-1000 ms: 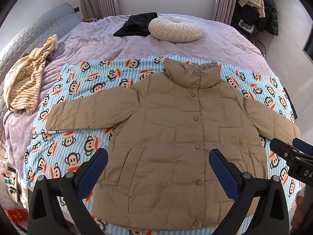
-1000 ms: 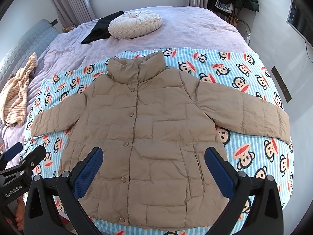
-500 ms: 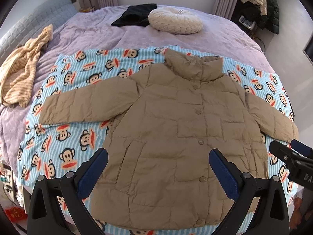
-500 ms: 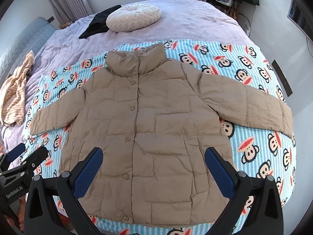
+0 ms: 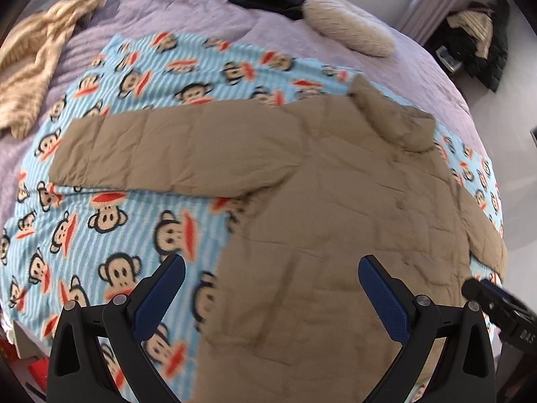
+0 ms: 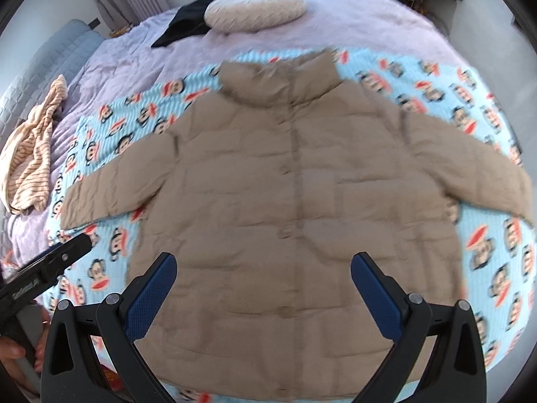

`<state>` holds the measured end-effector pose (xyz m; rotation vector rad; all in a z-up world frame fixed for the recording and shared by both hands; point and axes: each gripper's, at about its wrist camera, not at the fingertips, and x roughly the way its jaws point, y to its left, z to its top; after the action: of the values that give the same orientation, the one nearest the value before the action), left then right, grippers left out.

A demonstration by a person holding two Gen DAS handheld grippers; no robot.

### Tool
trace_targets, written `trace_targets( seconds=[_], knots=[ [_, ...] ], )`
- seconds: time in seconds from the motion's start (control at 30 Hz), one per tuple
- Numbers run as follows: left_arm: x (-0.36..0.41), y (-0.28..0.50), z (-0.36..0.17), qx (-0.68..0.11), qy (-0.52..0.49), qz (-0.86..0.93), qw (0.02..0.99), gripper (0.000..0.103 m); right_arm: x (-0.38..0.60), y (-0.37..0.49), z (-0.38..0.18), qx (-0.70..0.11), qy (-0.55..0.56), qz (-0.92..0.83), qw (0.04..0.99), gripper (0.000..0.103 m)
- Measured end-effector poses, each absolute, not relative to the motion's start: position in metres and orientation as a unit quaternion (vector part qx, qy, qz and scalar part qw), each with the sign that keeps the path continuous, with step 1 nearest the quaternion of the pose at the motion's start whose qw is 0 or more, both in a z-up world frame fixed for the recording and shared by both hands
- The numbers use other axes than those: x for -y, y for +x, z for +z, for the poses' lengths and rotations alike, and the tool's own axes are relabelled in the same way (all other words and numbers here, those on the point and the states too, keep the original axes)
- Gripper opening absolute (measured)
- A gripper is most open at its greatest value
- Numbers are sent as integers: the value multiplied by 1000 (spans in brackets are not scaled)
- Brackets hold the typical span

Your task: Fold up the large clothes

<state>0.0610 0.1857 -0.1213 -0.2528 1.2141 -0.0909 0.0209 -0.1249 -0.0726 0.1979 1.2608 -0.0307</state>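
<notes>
A tan puffer jacket lies flat and face up on a blue monkey-print blanket, sleeves spread out to both sides, collar toward the far side of the bed. In the left wrist view the jacket fills the right half, its left sleeve stretching across the blanket. My left gripper hovers open over the jacket's lower left edge, holding nothing. Above the lower front of the jacket my right gripper is open and empty too. Both views are motion-blurred.
A purple bedspread covers the bed. On it lie a round cream cushion, a black garment and a striped beige garment at the left. Dark clothes hang at the far right. A hand shows bottom left.
Both grippers have moved closer to the bed. The left view has swung left toward the jacket's left sleeve and side edge. The jacket has not moved.
</notes>
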Motion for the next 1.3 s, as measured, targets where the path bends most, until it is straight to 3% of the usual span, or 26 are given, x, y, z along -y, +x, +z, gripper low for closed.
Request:
trace_targets(
  seconds=[0.23, 0.5, 0.93, 0.97, 1.0, 1.03, 1.07, 1.1, 1.13, 1.17, 1.2, 1.23, 1.3],
  knots=[
    [-264, 106, -187, -562, -166, -38, 809, 103, 63, 40, -121, -622, 98, 10, 777, 103],
    [-336, 149, -270, -572, -298, -15, 764, 103, 25, 56, -173, -658, 89, 13, 747, 103],
    [-400, 206, -260, -490, -289, 74, 819, 103, 12, 101, -195, -617, 107, 41, 779, 103],
    [-403, 210, -262, -489, -285, 83, 820, 89, 10, 109, -197, -610, 112, 46, 783, 103],
    [-405, 212, -264, -493, -286, 81, 818, 60, 9, 120, -199, -601, 121, 53, 789, 103],
    [-405, 215, -267, -500, -289, 75, 813, 46, 8, 128, -201, -593, 128, 54, 793, 103],
    [-407, 217, -269, -503, -300, 61, 808, 25, 7, 137, -202, -584, 139, 54, 798, 102],
    [-408, 217, -266, -500, -304, 54, 809, 17, 7, 145, -204, -576, 154, 53, 801, 95],
    [-407, 215, -261, -496, -298, 51, 814, 17, 7, 152, -206, -571, 170, 52, 801, 70],
    [-405, 213, -250, -488, -281, 49, 825, 17, 6, 159, -211, -573, 187, 57, 796, 51],
    [-401, 210, -236, -476, -258, 47, 839, 17, 5, 165, -216, -578, 206, 64, 787, 18],
    [-397, 206, -225, -467, -243, 44, 849, 17, 4, 171, -223, -581, 227, 70, 779, 9],
    [-385, 200, -196, -443, -213, 30, 871, 17, 0, 179, -234, -577, 248, 83, 773, 9]
  ],
)
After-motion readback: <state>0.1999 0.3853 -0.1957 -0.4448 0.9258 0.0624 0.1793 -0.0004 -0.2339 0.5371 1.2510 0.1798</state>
